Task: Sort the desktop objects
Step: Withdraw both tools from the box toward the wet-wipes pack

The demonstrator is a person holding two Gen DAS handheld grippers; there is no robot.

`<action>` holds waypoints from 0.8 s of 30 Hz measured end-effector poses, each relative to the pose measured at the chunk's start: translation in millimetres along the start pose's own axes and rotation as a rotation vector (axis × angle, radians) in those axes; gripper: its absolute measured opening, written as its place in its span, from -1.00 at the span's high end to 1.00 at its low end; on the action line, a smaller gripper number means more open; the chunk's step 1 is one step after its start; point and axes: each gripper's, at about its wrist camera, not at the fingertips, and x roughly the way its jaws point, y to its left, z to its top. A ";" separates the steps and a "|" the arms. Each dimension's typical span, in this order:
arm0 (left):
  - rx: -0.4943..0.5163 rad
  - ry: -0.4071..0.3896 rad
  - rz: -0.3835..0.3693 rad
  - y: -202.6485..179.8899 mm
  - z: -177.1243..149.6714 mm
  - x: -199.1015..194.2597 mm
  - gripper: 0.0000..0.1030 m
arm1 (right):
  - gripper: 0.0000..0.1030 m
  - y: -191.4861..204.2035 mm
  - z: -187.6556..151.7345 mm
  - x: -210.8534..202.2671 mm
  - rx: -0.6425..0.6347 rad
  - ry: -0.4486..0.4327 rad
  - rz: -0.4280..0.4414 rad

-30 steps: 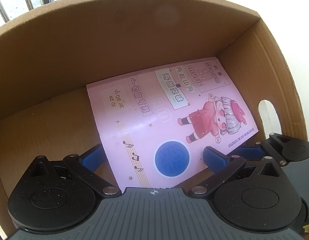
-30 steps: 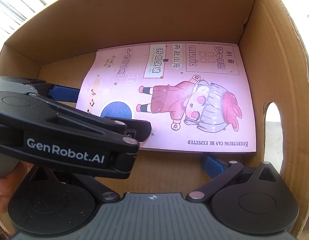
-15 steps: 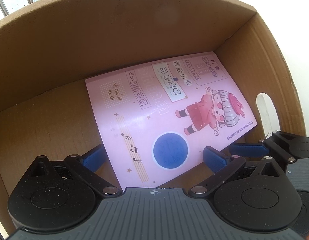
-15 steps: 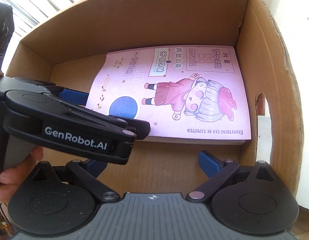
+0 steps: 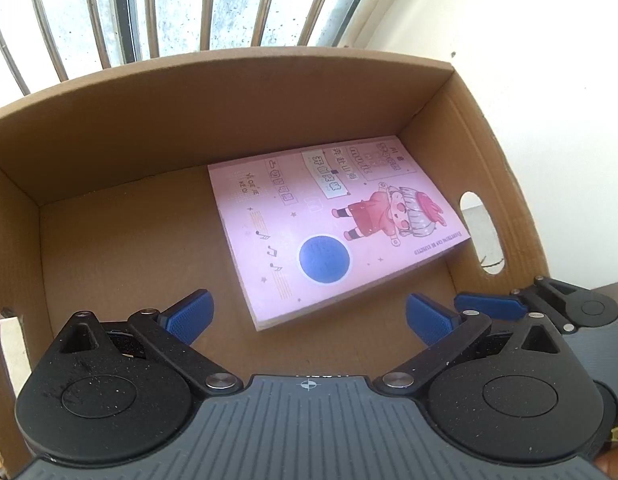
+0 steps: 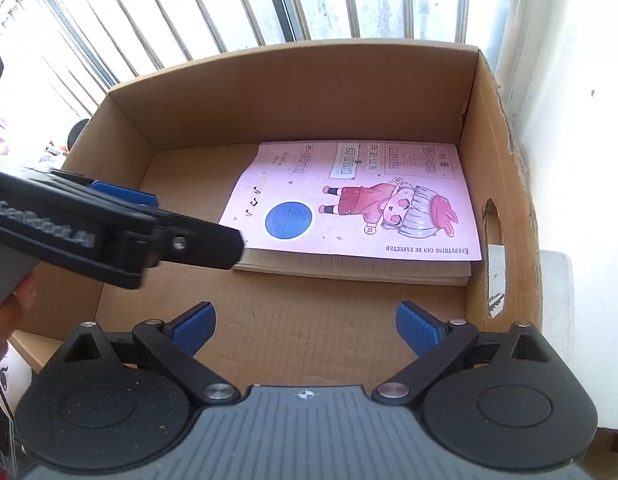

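A pink notebook (image 5: pixel 333 224) (image 6: pixel 361 204) with a cartoon figure and a blue disc lies flat on the floor of a cardboard box (image 5: pixel 213 112) (image 6: pixel 293 92), against its right wall. My left gripper (image 5: pixel 309 316) hovers open above the box's near side, with nothing between its blue pads. My right gripper (image 6: pixel 305 324) is open too, empty, and raised over the box's front edge. In the right wrist view the left gripper's body (image 6: pixel 109 232) crosses from the left, above the notebook's near left corner. One blue pad of the right gripper (image 5: pixel 489 306) shows at the left view's right edge.
Vertical window bars (image 6: pixel 237 12) stand just behind the box, and a white wall (image 6: pixel 581 160) is on the right. The box has an oval handle hole (image 6: pixel 493 256) in its right wall. The box floor left of the notebook is bare cardboard (image 5: pixel 125 248).
Both grippers have pulled up and back from the box, so its rim and the window now show. The notebook stays flat in the box, free of both grippers.
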 end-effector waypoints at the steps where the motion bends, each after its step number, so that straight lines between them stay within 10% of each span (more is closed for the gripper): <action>1: -0.002 -0.017 -0.003 0.3 -5.4 -11.0 -1.00 | -0.92 -7.9 27.6 8.1 0.008 -0.004 0.001; 14: -0.128 -0.284 -0.238 60.0 -142.9 -185.3 -1.00 | -0.68 -21.6 -5.7 19.3 0.038 -0.067 -0.073; 24: -0.090 -0.416 -0.280 70.0 -278.3 -166.3 -1.00 | -0.68 -29.2 -19.6 38.9 0.040 -0.125 -0.131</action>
